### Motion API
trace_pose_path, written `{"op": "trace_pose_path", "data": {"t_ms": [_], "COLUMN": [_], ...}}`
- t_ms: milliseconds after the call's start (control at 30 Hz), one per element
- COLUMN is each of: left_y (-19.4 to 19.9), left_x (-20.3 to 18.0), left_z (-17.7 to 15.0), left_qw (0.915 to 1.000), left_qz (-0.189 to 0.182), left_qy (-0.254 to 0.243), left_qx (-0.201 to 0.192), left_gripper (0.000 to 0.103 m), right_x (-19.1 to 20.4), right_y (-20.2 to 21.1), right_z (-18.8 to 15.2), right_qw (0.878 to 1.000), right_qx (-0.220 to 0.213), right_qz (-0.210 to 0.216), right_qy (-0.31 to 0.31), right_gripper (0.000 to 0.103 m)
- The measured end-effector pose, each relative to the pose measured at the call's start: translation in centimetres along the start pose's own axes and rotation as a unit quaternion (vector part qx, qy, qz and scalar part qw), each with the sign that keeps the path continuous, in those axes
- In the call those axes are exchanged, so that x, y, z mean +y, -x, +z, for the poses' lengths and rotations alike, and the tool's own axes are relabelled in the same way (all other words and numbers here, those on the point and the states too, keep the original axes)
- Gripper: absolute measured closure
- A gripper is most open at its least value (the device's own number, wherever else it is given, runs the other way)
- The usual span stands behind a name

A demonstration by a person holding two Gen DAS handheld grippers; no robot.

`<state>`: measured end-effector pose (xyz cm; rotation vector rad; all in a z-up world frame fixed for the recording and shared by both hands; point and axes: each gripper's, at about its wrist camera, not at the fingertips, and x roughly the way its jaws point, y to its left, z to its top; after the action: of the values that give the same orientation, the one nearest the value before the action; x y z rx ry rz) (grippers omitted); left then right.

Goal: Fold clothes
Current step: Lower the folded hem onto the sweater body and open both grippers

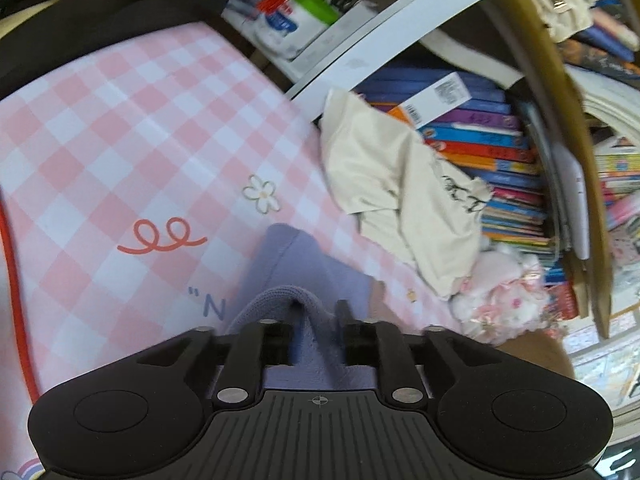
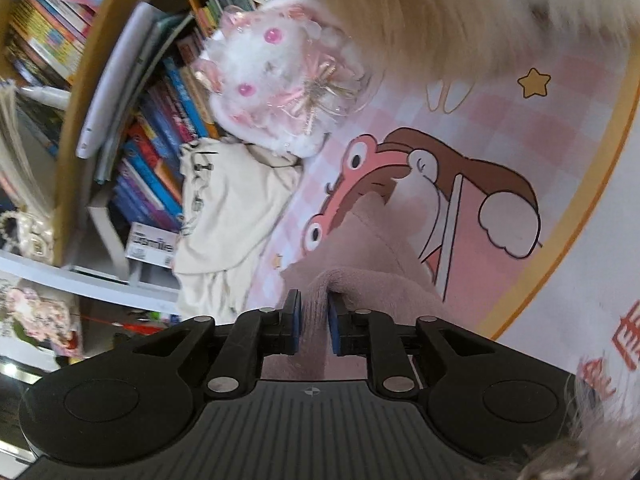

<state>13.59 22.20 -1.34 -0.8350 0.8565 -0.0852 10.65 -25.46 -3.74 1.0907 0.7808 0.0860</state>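
**Gripping a garment over the pink mat**

Pinching a ribbed fold of the mauve garment, the right gripper holds narrow. The left gripper stands parted, its pads off the lavender garment between them. Both cloths lie on the pink checked mat; a cream garment lies crumpled beside the books.

Lilac garment running under the left gripper, its near part hidden, cream cloth covering some book spines, tan furry shape blurring at the top edge, possibly a plush toy.
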Motion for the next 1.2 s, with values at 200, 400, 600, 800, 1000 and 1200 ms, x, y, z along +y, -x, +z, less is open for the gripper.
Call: {"op": "trace_pose_path", "data": {"t_ms": [200,400,600,800,1000,1200], "left_y": [2.1,3.8,2.1,0.1,-1.7,1.0], "left_x": [0.2,-2.9,-5.0,-5.5,-5.0,-3.8], "left_z": [0.6,-1.4,-3.4,-3.4,-3.5,-3.1], "left_qw": [0.9986,0.9805,0.9572,0.9502,0.9427,0.9598], "left_qz": [-0.004,0.040,0.078,0.098,0.132,0.108], "left_qy": [-0.012,-0.169,-0.269,-0.289,-0.305,-0.249], "left_qx": [-0.051,-0.091,-0.074,-0.064,-0.033,-0.072], "left_gripper": [0.034,0.035,0.037,0.044,0.097,0.097], "right_x": [1.1,5.2,6.4,5.7,5.4,3.8], "right_y": [0.0,0.5,-0.9,-2.5,-2.6,-0.1], "right_z": [0.9,-0.9,-3.7,-3.7,-2.5,-0.1], "right_qw": [0.998,0.951,0.893,0.890,0.898,0.933], "right_qx": [-0.021,-0.024,-0.008,-0.010,-0.021,-0.064], "right_qz": [-0.021,-0.072,-0.124,-0.142,-0.152,-0.133], "right_qy": [0.061,0.299,0.432,0.433,0.413,0.328], "right_gripper": [0.069,0.062,0.062,0.062,0.093,0.098]}}
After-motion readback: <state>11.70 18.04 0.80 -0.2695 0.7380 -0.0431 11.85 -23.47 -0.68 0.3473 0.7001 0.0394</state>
